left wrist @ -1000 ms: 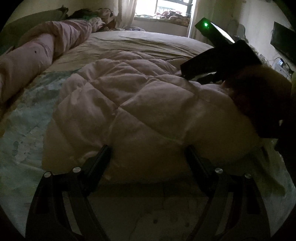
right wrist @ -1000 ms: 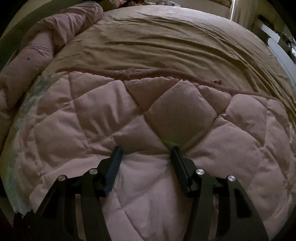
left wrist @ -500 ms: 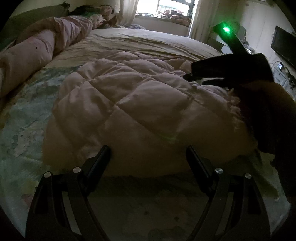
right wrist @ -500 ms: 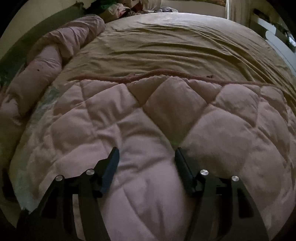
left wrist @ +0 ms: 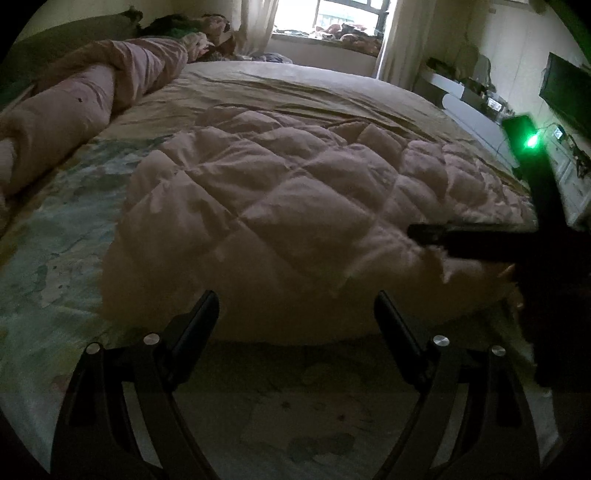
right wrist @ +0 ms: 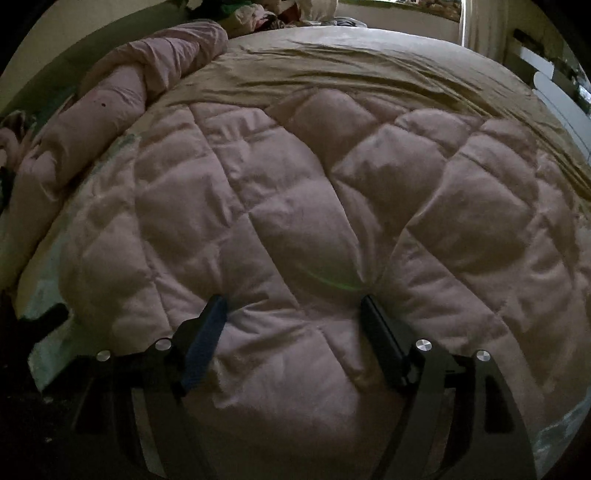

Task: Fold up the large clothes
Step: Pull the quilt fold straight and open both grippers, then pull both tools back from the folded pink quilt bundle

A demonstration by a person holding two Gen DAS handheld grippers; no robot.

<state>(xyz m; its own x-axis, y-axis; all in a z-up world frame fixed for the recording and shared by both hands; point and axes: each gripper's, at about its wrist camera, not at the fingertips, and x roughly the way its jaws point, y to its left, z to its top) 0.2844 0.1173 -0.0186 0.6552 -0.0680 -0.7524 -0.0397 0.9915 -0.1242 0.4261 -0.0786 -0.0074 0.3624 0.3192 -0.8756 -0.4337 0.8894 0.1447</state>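
We hold our left gripper [left wrist: 295, 306] with its jaws spread, freshly widened and empty, and the folded pink quilted garment [left wrist: 295, 206] lies on the bed [left wrist: 295, 88] just past its fingertips. Our right gripper [right wrist: 293, 310] has also just been opening, its jaws apart over the garment's puffy panels, clamping nothing.

A tan wrinkled bed sheet [left wrist: 295, 92] covers the bed's far half. A rolled pink duvet [left wrist: 74, 110] lies along the 10 o'clock edge. A pale floral printed sheet [left wrist: 44, 258] shows at 8 o'clock. A bright window [left wrist: 347, 14] sits at 12 o'clock, a dark flat screen [left wrist: 565, 92] at 2 o'clock.
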